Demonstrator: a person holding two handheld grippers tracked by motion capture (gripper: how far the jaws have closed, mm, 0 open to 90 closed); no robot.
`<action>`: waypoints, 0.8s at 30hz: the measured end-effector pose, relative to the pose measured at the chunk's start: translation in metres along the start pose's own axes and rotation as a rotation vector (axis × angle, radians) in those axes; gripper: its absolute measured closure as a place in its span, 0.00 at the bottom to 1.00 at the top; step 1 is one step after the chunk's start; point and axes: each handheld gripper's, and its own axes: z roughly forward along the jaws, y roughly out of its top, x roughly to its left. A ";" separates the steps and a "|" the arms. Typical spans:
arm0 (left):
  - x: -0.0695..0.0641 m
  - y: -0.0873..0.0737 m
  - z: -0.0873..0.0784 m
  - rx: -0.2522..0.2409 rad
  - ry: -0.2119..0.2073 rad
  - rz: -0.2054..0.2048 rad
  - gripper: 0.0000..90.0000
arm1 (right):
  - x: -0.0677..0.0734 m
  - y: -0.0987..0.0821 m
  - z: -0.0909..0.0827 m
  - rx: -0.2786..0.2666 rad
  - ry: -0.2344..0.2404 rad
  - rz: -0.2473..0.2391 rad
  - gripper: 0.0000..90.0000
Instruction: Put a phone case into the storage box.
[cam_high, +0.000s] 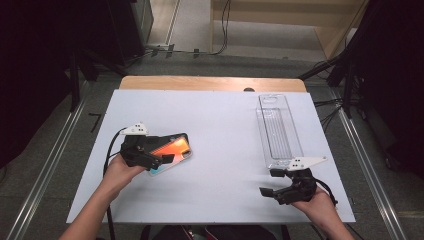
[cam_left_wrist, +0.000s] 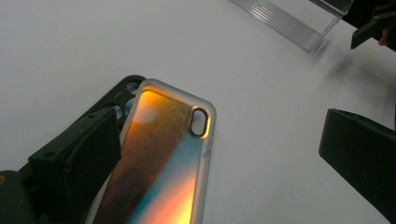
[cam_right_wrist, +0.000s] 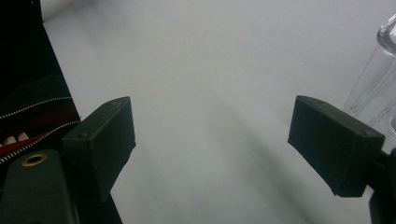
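An iridescent orange phone case (cam_high: 174, 148) lies on the white table, partly over a black phone case (cam_left_wrist: 122, 91). In the left gripper view the orange case (cam_left_wrist: 163, 158) sits close to the left jaw, and the right jaw stands far off it. My left gripper (cam_high: 157, 152) (cam_left_wrist: 219, 144) is open over the near end of the case and its pads do not press on it. My right gripper (cam_high: 271, 182) (cam_right_wrist: 212, 135) is open above bare table near the front right edge, with nothing between its jaws.
A long clear plastic tray (cam_high: 277, 127) (cam_left_wrist: 289, 18) (cam_right_wrist: 373, 84) lies at the right, reaching back from just beyond the right gripper. The white board (cam_high: 220, 125) covers a wooden table. The floor beyond has cables and dark stands.
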 end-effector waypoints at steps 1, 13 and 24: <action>0.001 0.002 0.001 0.005 -0.002 0.004 0.00 | 0.000 0.000 0.000 0.000 0.001 0.000 0.14; 0.006 0.007 0.003 0.010 0.009 0.030 0.00 | 0.002 0.000 0.000 0.001 0.006 -0.007 0.14; 0.006 -0.003 0.009 0.028 0.059 0.076 0.03 | 0.002 0.000 0.001 0.007 0.004 -0.008 0.14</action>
